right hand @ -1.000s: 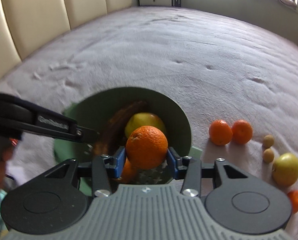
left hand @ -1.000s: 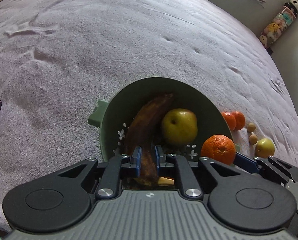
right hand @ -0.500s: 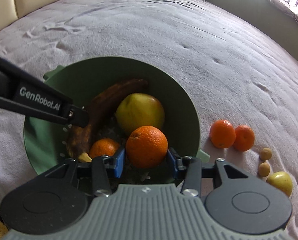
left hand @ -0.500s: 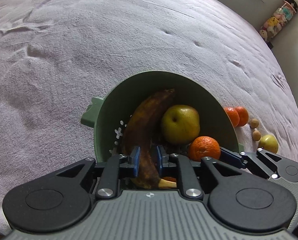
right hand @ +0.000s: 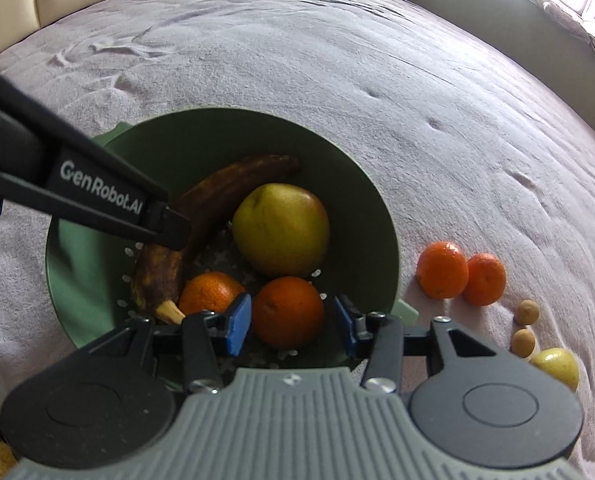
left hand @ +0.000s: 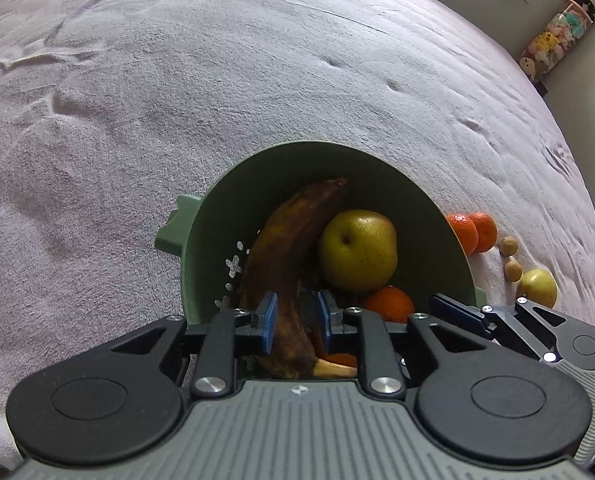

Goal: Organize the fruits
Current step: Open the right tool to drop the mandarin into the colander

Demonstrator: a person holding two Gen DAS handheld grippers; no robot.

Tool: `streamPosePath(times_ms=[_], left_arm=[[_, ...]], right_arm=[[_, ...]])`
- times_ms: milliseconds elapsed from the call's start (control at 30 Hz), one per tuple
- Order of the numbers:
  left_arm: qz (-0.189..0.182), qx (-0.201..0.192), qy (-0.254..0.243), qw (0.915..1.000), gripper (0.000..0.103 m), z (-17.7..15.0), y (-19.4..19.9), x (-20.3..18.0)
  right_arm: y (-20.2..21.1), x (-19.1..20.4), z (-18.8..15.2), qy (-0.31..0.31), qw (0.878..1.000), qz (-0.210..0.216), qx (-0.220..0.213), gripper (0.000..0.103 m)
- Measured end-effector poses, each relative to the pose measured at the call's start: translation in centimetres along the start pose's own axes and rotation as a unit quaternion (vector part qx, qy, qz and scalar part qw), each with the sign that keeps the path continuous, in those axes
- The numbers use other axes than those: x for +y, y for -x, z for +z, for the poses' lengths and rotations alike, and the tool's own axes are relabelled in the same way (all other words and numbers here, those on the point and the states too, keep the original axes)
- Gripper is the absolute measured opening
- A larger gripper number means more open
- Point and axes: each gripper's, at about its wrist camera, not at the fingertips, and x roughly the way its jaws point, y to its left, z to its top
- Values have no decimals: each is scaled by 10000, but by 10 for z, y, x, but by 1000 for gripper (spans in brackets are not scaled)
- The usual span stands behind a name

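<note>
- left wrist view: left gripper [left hand: 296,322] low over the green colander bowl [left hand: 233,208], blue pads [left hand: 267,322] either side of the brown banana [left hand: 281,248]; left pad looks against the peel, right pad shows a gap, so cannot tell if it is gripping or let go
- banana lies inside the bowl, tip up against the far wall, stem end [left hand: 333,368] near the gripper body
- yellow-green apple [left hand: 357,250] in the bowl just right of the banana, touching it
- right wrist view: right gripper [right hand: 293,322] released, jaws spread wider than the orange [right hand: 288,312], gaps on both sides
- that orange sits on the bowl floor near the front wall, just below the apple [right hand: 281,228]
- second orange [right hand: 209,292] in the bowl to its left, beside the banana stem [right hand: 169,312]
- left gripper finger [right hand: 97,196] with genrobot.ai print crosses over the bowl rim [right hand: 381,216] onto the banana [right hand: 217,196]
- outside on the grey bedspread [right hand: 297,60], right of the bowl: two tangerines [right hand: 441,270] touching each other, two small tan round fruits [right hand: 524,312] near them, yellow fruit [right hand: 555,366] closest to the gripper body
- stuffed toys [left hand: 557,36] in the far corner, left wrist view
</note>
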Motion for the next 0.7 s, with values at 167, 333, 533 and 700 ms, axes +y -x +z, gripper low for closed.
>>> streamPosePath(times_ms=[167, 333, 533, 700], left_arm=[[6, -45, -36, 10000, 25, 0, 3, -3], [47, -174, -184, 9997, 26, -1, 10, -13], [-23, -435, -445, 9981, 29, -3, 23, -31], [-135, -651, -659, 9956, 29, -5, 33, -48]], right_arm=[[8, -2, 2, -87, 9999, 20, -113, 44], [22, -6, 3, -176, 9990, -75, -399, 54], [43, -17, -1, -465, 9964, -202, -676, 56], [61, -31, -9, -806, 9920, -452, -855, 64]])
